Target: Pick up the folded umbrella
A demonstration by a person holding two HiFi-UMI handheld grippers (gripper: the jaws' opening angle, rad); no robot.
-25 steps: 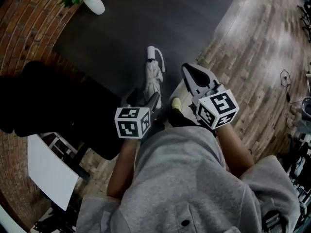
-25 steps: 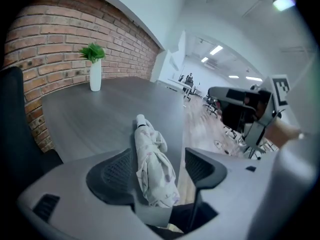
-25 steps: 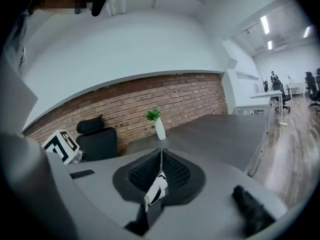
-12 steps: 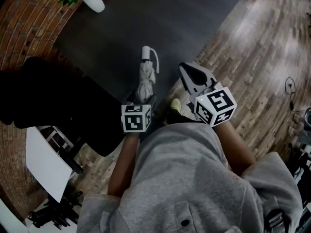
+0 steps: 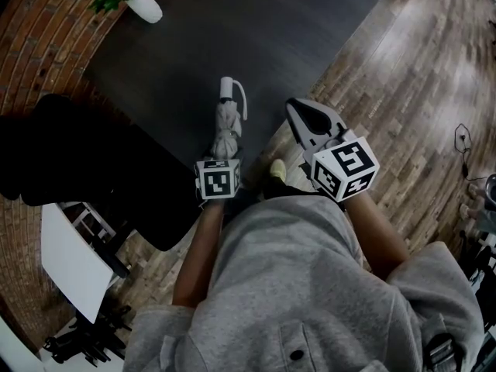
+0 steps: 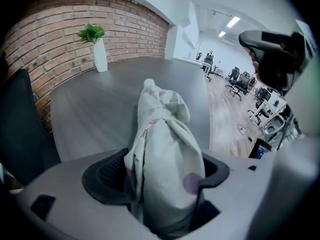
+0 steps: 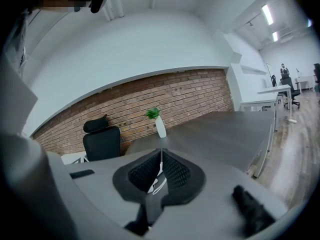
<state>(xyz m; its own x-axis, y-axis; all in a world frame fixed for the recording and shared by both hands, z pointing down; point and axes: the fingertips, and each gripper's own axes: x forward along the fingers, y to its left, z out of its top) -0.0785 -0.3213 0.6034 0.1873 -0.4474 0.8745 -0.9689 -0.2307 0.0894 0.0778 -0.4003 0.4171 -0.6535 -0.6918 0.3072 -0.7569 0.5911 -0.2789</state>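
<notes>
The folded umbrella (image 5: 225, 124), pale cloth with a white handle and strap at its far end, lies on the dark table (image 5: 256, 29) near the front edge. My left gripper (image 5: 224, 156) points steeply down over its near end. In the left gripper view the bundled cloth (image 6: 165, 149) fills the gap between the jaws of the left gripper (image 6: 161, 173). Those jaws have just been opening and stand wide, either side of the umbrella. My right gripper (image 5: 299, 111) hovers to the right of the umbrella, off the table's edge. Its pads meet on nothing in the right gripper view (image 7: 160, 156).
A white vase with a green plant (image 5: 144, 6) stands at the table's far left corner. A black office chair (image 5: 85, 169) sits left of me, against a brick wall. Wooden floor (image 5: 418, 91) runs to the right. A white panel (image 5: 74, 266) lies at lower left.
My left gripper has dropped toward the table and tipped steeper, so its jaws now straddle the umbrella's near end. The right gripper has shifted only slightly.
</notes>
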